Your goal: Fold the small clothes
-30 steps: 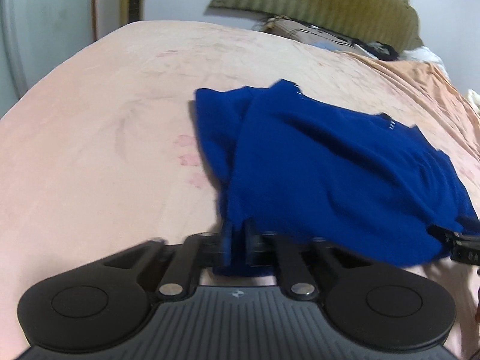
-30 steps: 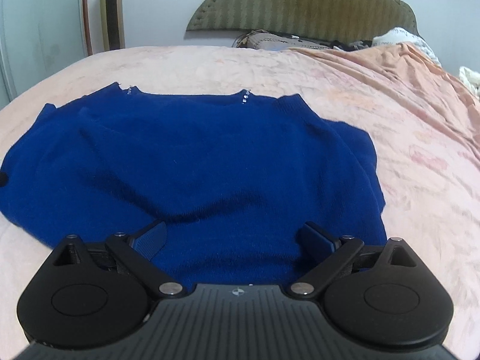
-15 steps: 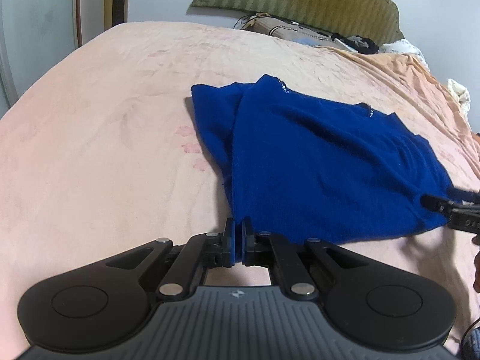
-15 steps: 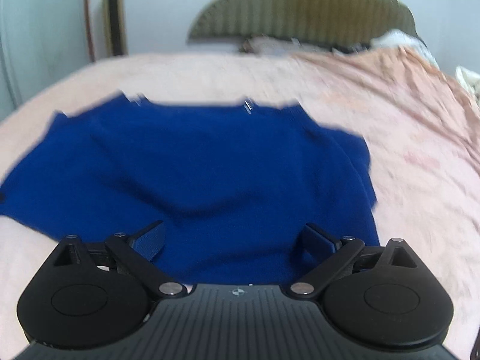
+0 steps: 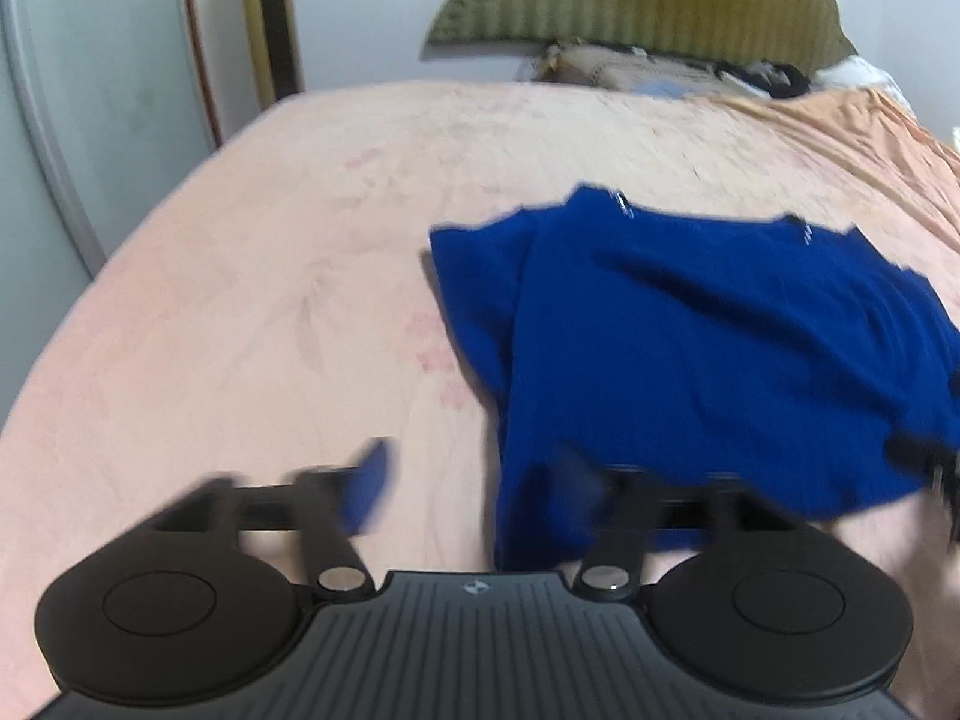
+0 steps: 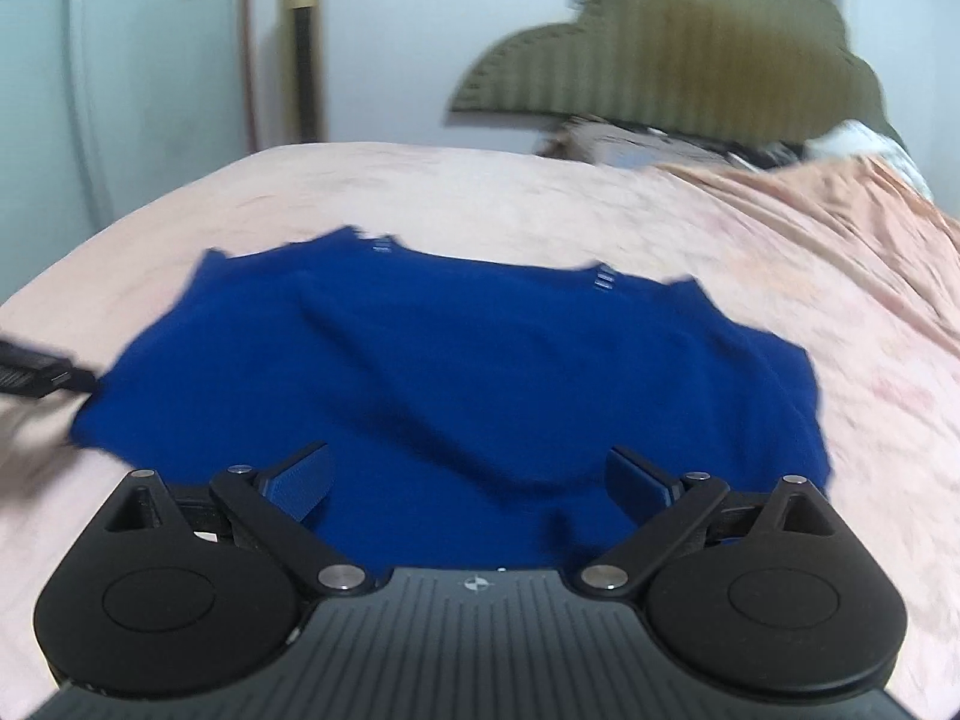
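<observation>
We see a bed [image 5: 252, 312] under a pink sheet, with a blue sweater [image 6: 456, 372] lying flat near its close edge. Our left gripper [image 5: 480, 486] has just been opening, jaws wide, over the sweater's near left corner, gripping nothing. Our right gripper [image 6: 468, 483] stands wide apart above the hem, holding nothing.
</observation>
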